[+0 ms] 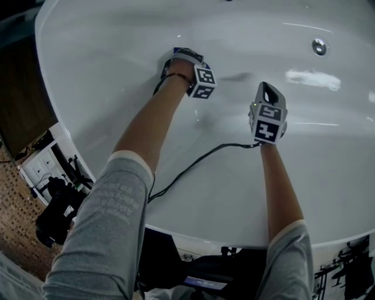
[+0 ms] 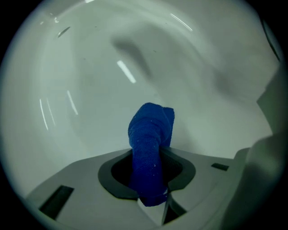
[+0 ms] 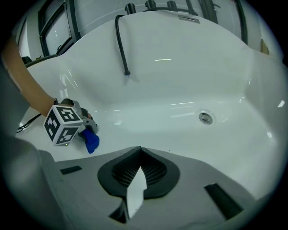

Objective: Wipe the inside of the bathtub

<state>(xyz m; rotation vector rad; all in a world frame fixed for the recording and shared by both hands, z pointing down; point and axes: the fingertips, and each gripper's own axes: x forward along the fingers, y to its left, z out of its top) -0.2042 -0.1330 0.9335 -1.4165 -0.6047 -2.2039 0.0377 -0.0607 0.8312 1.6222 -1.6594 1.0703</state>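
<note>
The white bathtub (image 1: 117, 70) fills the head view, its drain (image 1: 319, 46) at the far right. My left gripper (image 1: 183, 60) reaches down against the tub's inner wall, shut on a rolled blue cloth (image 2: 150, 130) that sticks out past its jaws toward the white surface. The right gripper view shows that same cloth (image 3: 92, 142) under the left gripper's marker cube (image 3: 63, 123), touching the tub. My right gripper (image 1: 267, 96) hovers over the tub floor to the right, with its jaws (image 3: 136, 182) shut on nothing.
A black shower hose (image 3: 120, 45) hangs down the far wall below the tap fittings (image 3: 149, 5). The drain (image 3: 205, 117) lies ahead of the right gripper. A black cable (image 1: 193, 167) trails over the near rim. Dark furniture (image 1: 55, 211) stands outside the tub at lower left.
</note>
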